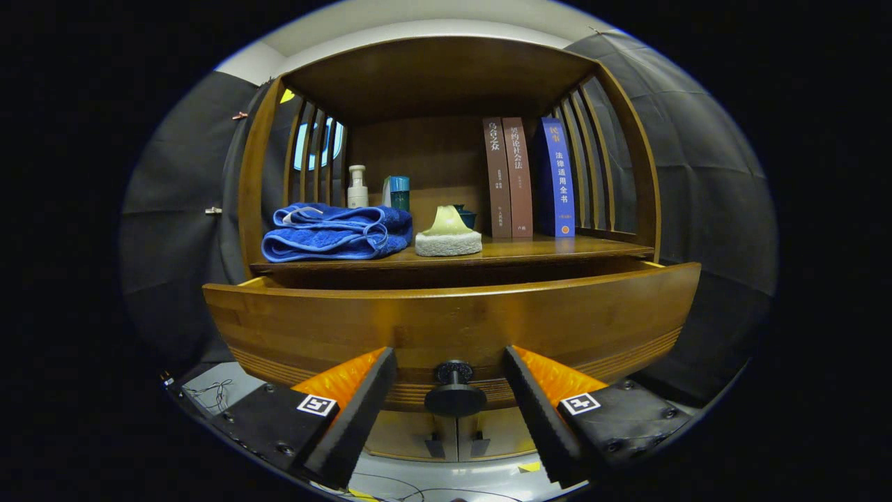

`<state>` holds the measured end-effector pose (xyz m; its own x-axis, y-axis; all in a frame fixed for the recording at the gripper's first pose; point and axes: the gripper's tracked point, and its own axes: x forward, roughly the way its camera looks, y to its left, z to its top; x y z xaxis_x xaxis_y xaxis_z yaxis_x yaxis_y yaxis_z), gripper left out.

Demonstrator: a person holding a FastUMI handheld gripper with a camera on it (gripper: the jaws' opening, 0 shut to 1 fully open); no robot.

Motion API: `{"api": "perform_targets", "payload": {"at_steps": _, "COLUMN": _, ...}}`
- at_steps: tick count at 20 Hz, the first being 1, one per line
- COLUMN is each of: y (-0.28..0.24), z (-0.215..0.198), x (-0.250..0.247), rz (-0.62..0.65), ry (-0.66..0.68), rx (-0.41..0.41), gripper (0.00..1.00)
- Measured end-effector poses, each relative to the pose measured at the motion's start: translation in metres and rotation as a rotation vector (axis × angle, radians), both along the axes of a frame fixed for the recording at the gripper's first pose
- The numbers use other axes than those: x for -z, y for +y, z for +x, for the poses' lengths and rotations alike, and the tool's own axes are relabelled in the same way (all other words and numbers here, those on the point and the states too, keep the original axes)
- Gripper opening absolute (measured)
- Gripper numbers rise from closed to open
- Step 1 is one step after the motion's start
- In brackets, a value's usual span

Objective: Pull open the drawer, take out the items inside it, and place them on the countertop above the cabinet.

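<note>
Fingers point(387, 390) straddle the drawer point(446, 324) knob point(454, 390), apart.

Glossy varnished wood drawer point(446, 317), dark matt knob point(454, 390), fluffy terry-cloth towel point(337, 232), ribbed gripper point(449, 364) fingers point(359, 411) spread wide.

The drawer point(453, 317) front is warm amber-brown wood with fine grooved lines along its lower edge, and its knob point(454, 390) is black. On the dark brown countertop point(599, 245) lie a blue towel point(336, 232), a pale yellow-green and white sponge point(448, 234), two brown books point(508, 178) and a blue book point(558, 178).
</note>
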<state>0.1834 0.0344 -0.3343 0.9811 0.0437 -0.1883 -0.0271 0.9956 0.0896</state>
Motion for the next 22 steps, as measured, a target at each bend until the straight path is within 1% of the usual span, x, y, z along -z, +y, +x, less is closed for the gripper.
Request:
{"api": "perform_targets", "payload": {"at_steps": 14, "y": 0.003, "z": 0.065, "x": 0.0, "rz": -0.015, "ry": 0.041, "rx": 0.005, "gripper": 1.0}}
{"api": "perform_targets", "payload": {"at_steps": 18, "y": 0.003, "z": 0.065, "x": 0.0, "rz": -0.021, "ry": 0.041, "rx": 0.012, "gripper": 1.0}}
{"api": "perform_targets", "payload": {"at_steps": 22, "y": -0.004, "z": 0.045, "x": -0.017, "rz": -0.037, "ry": 0.017, "rx": 0.024, "gripper": 1.0}}
